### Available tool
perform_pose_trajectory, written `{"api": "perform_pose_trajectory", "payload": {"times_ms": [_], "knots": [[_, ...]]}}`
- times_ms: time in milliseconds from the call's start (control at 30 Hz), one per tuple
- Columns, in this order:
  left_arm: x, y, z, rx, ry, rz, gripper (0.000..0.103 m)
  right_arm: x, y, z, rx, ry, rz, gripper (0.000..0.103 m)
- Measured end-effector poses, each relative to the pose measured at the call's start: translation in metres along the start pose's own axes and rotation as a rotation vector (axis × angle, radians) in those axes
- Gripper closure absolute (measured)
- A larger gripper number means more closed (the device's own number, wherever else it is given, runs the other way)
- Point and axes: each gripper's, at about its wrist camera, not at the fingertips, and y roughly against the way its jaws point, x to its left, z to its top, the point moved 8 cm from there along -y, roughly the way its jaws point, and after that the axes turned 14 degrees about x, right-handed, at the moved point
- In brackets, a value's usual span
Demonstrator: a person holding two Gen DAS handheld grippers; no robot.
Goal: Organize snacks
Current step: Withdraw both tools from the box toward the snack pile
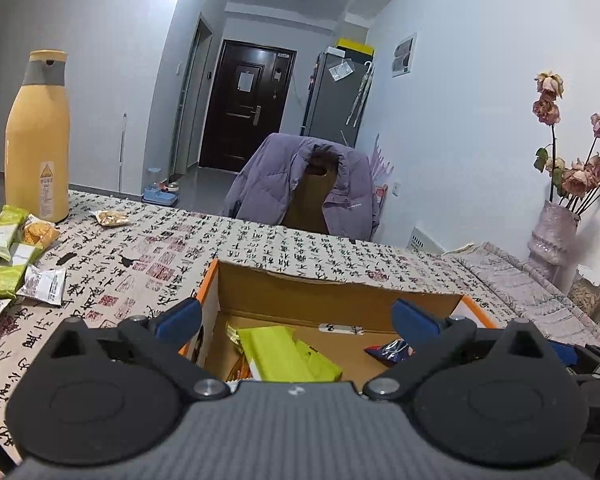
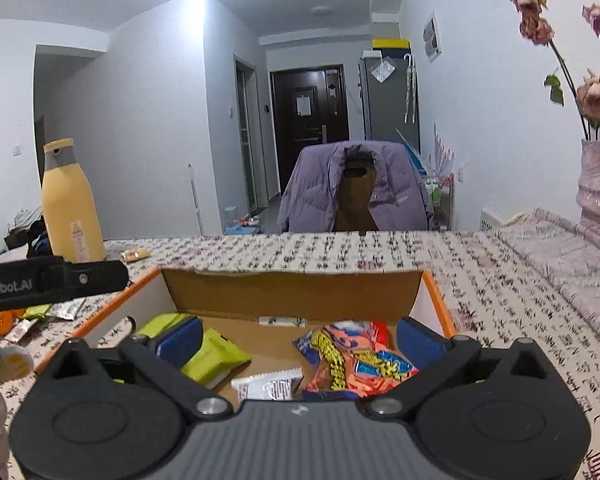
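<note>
An open cardboard box (image 1: 340, 294) with orange edges sits on the table; it also shows in the right wrist view (image 2: 292, 292). Inside lie lime-green packets (image 1: 288, 354) (image 2: 216, 354), an orange-red snack bag (image 2: 352, 360), a small white sachet (image 2: 268, 386) and a dark blue-red packet (image 1: 388, 350). My left gripper (image 1: 296, 316) is open and empty above the box's left part. My right gripper (image 2: 298, 336) is open and empty above the box. Several loose snack packets (image 1: 16, 264) lie on the table at the left.
A tall yellow bottle (image 1: 38, 140) stands at the table's far left. A small packet (image 1: 112, 218) lies near it. A vase of dried roses (image 1: 556, 236) stands at the right. A chair with a purple jacket (image 1: 304, 184) is behind the table. The left gripper's arm (image 2: 48, 278) crosses the right view.
</note>
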Motion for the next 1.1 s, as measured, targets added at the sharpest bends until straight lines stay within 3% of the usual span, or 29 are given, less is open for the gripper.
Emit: {"api": "perform_pose_trajectory", "payload": {"times_ms": [433, 1100], "knots": [[0.004, 0.046, -0.006, -0.010, -0.005, 0.001, 0.000, 0.007, 0.046, -0.008, -0.019, 0.007, -0.003, 0.000], [0.023, 0.076, -0.095, 0.068, -0.070, 0.041, 0.000, 0.002, 0.079, -0.088, 0.073, 0.007, -0.008, 0.000]]}}
